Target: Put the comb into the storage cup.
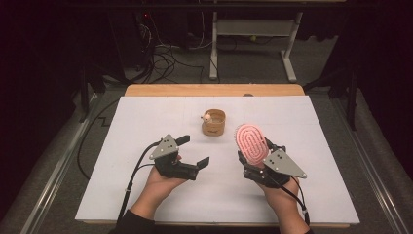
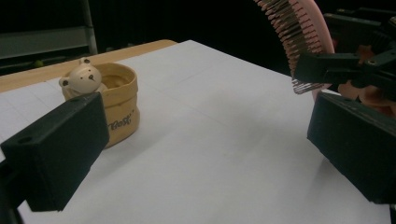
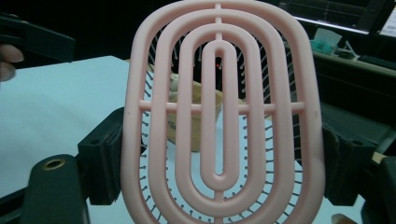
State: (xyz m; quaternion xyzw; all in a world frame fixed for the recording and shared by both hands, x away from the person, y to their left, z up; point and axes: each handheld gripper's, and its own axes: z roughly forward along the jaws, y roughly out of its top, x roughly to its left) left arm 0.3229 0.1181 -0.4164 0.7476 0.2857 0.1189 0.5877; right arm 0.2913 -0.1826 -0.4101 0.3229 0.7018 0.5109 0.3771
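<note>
Brush (image 1: 252, 142), pink and oval, stands upright above the bench (image 1: 146, 126), clamped at its sides by the right hand-held gripper (image 1: 254, 155), while the left hand-held gripper (image 1: 192, 152) hovers released with nothing between its jaws, and farther back sits a bear cup (image 1: 214, 122).

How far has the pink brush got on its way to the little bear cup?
Done: the right gripper has the pink brush clamped between its jaws and lifted off the white table. In hand: the brush sits just beside the bear cup, not touching it. Left: probably putting the brush into the cup, which looks empty. The left gripper is open and holds nothing.
</note>
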